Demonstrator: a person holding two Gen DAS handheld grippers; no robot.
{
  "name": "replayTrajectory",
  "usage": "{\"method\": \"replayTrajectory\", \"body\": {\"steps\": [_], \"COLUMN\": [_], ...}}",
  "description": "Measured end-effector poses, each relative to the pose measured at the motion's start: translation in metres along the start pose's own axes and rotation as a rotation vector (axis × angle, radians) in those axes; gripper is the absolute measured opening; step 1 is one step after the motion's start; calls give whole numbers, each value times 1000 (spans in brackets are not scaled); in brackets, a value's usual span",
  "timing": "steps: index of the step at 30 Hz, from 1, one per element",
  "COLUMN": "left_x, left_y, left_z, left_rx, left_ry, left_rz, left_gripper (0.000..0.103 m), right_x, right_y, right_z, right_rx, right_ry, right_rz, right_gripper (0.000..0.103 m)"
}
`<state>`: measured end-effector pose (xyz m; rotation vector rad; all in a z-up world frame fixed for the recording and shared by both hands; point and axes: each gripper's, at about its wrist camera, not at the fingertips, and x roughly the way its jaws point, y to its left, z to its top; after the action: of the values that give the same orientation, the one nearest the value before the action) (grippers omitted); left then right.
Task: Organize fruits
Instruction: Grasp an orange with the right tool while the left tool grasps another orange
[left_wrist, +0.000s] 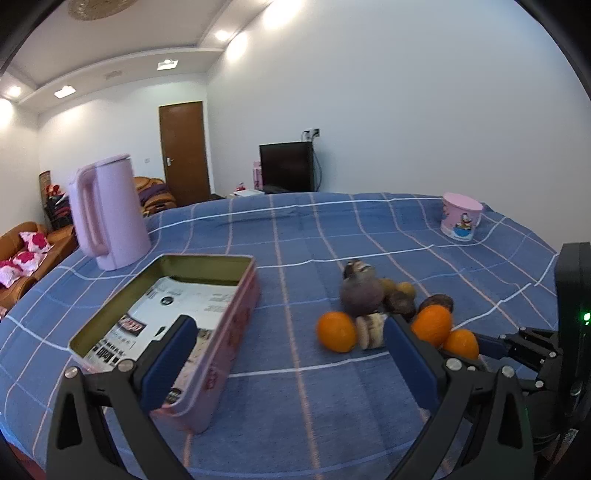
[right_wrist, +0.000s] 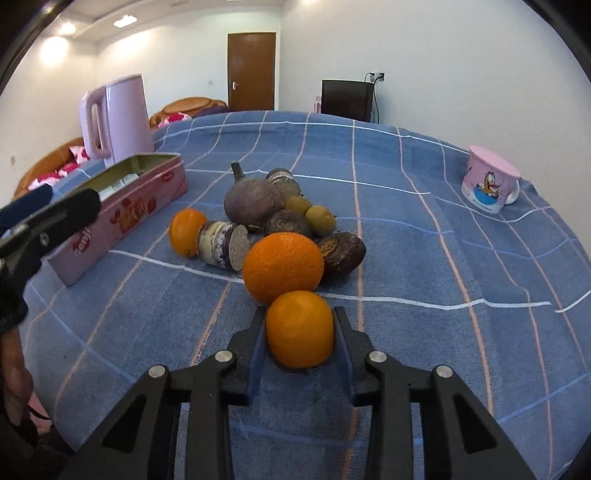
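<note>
Blue checked cloth covers the table (right_wrist: 424, 229), which carries a lilac kettle (right_wrist: 122, 114), an open pink tin (right_wrist: 122, 214) just in front of it and a pink cartoon mug (right_wrist: 487, 181) well apart at the far right. Beside the tin lies the fruit pile, with a purple mangosteen (right_wrist: 253, 201) and a big orange (right_wrist: 282, 266). The right gripper (right_wrist: 300, 332) is clenched on a smaller orange (right_wrist: 300, 328) at the pile's near edge, while the left gripper (left_wrist: 291, 354) hangs spread wide, empty, between tin and pile.

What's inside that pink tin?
The pink tin holds only printed paper lying flat on its bottom, no fruit. The left fingers cover its near part, so that stays unseen.
</note>
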<state>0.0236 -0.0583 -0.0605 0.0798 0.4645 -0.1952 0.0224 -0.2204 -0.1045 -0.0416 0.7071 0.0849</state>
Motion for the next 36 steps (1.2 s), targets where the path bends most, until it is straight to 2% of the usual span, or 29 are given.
{"method": "replayTrajectory", "body": {"steps": [2,6,8,13,16,18,21,25,30,36], "left_x": [2,10,15,23,34,42,48,47,53,53], "left_y": [-8,-27,-41,-72,-88,-96,-105,-115,-114,-128], "left_z": [3,8,10,10,7,6,3,3,2,-2], "left_rx": [14,43,65,128,161,179,199,227,207,269], "left_ry": [2,8,21,44,84,116,156,158,198,213], "left_rz": [-17,-56,-78,-131,-149,-164,-202,-229,-282,-310], "left_gripper": [103,103,103,103,100,92,88,80,82,80], "right_x": [-5,-17,-19,-22,-25,-27,-27,-27,-29,-35], "right_y": [-5,-26,-39,-65,-79,-83,-84,-83,-91,-96], "right_z": [0,1,0,-1,-2,-4,-5,-4,-6,-10], "right_rx": [12,58,76,138,183,208,227,226,274,314], "right_ry": [-26,-83,-93,-101,-117,-129,-131,-130,-143,-177], "right_rz": [-4,-86,-141,-178,-170,-159,-140,-143,-126,-158], "right_gripper": [35,35,35,35,35,35,35,35,35,35]}}
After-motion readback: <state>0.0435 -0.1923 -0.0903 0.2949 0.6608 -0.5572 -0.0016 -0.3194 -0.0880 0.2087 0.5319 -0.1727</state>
